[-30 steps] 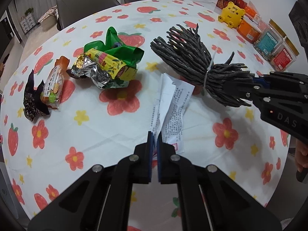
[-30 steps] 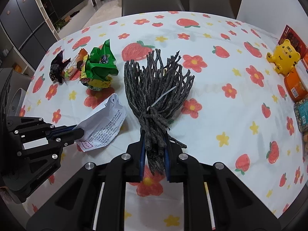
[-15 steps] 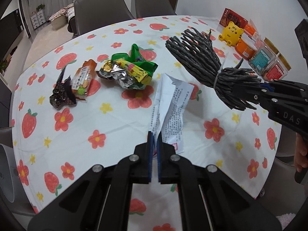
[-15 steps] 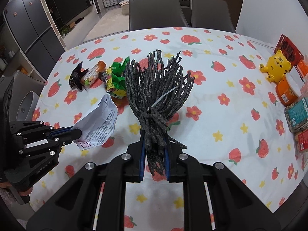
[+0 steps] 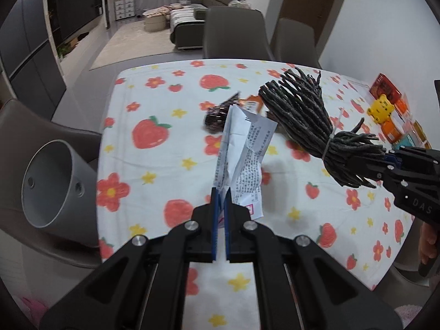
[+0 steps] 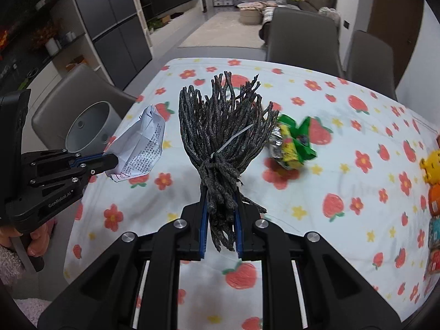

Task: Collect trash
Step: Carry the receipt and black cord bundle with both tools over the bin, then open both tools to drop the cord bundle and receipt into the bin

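The left gripper [image 5: 220,206] is closed on the near edge of a crumpled printed paper [image 5: 246,154], lifted above the tablecloth [image 5: 165,170]. The right gripper [image 6: 221,220] is clamped around the tied end of a dark bundle of twigs [image 6: 222,129], also held clear of the cloth. Left of the table, a grey bin [image 5: 49,181] stands open. Farther off, a green wrapper [image 6: 294,145] and a dark wrapper [image 5: 217,112] lie on the cloth.

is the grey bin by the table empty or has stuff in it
Empty as far as visible: the grey bin shows only bare inner wall and holes; its bottom is out of view.
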A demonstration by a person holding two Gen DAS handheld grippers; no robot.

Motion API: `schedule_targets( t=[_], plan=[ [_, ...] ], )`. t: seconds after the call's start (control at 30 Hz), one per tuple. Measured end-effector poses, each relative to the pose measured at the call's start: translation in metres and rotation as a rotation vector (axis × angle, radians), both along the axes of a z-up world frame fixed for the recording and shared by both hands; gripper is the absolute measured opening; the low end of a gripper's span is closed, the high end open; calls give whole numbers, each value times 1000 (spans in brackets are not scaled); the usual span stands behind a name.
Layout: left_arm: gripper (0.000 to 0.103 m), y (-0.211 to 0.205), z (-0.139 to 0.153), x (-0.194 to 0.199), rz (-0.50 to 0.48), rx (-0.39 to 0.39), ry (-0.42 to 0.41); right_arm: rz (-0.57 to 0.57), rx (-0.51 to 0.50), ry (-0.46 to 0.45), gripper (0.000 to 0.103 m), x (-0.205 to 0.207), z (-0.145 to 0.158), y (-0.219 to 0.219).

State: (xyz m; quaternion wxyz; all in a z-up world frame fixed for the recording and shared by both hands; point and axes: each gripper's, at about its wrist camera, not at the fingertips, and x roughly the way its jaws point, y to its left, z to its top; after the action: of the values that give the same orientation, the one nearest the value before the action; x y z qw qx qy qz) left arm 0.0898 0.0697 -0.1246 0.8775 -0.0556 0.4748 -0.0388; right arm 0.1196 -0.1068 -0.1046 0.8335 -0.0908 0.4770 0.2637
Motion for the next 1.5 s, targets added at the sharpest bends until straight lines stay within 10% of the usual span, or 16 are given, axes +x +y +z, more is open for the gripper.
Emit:
schedule_targets(
  t=[0.5,0.83,1.5],
  plan=[
    [4,228,24,-80,448,60,-39,414,44,-30,15,-18,14,255],
    [4,318,29,-86,552,68,-55,481,35,30,17,-2,1,391],
    [4,350,8,-58,483,32,-31,395,4,3,34,18,-6,415]
  ],
)
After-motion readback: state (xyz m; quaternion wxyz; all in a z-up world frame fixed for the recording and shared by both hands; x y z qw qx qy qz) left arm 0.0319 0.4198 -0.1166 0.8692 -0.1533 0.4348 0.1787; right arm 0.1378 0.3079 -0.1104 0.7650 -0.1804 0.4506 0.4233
